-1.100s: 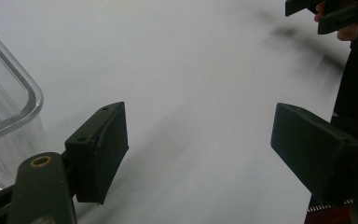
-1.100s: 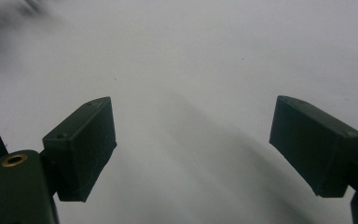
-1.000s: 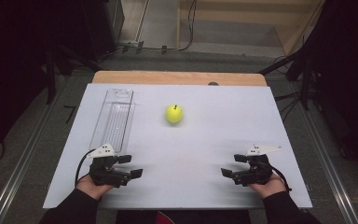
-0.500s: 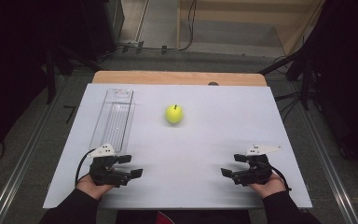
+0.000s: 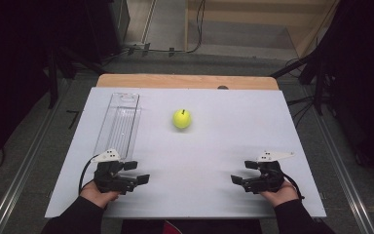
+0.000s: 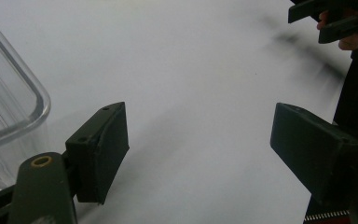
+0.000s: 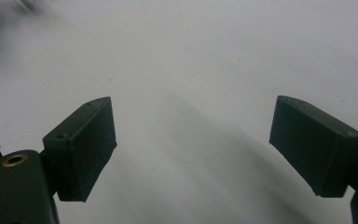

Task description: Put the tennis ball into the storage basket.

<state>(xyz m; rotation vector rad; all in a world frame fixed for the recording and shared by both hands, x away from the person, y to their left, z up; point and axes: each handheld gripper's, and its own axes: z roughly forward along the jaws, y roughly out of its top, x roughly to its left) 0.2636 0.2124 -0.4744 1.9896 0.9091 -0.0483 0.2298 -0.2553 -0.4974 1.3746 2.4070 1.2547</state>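
White matte worktop [image 5: 214, 161] on a wooden table, dark room around, cables on floor behind.

Left gripper [image 5: 135, 172] near front-left corner, jaws spread wide, nothing between them; same in left gripper view [image 6: 198, 144]. Right gripper [image 5: 242, 173] near front-right corner, also spread and empty, pointing inward toward the other; confirmed in right gripper view [image 7: 193, 149]. Flat black rubbery pads [image 7: 81, 144], blocky.

Looks like start pose, nothing reached for yet. Apple [image 5: 181, 118] sits alone mid-worktop toward the back edge, well apart from both. Round, smooth, yellow-green, short stem; may roll if nudged. Clear plastic tray [image 5: 121, 122] along left edge, long, ribbed, rounded corners, its near end just beside the left gripper.

Likely next: reach forward, straddle apple across its widest part, close gently.
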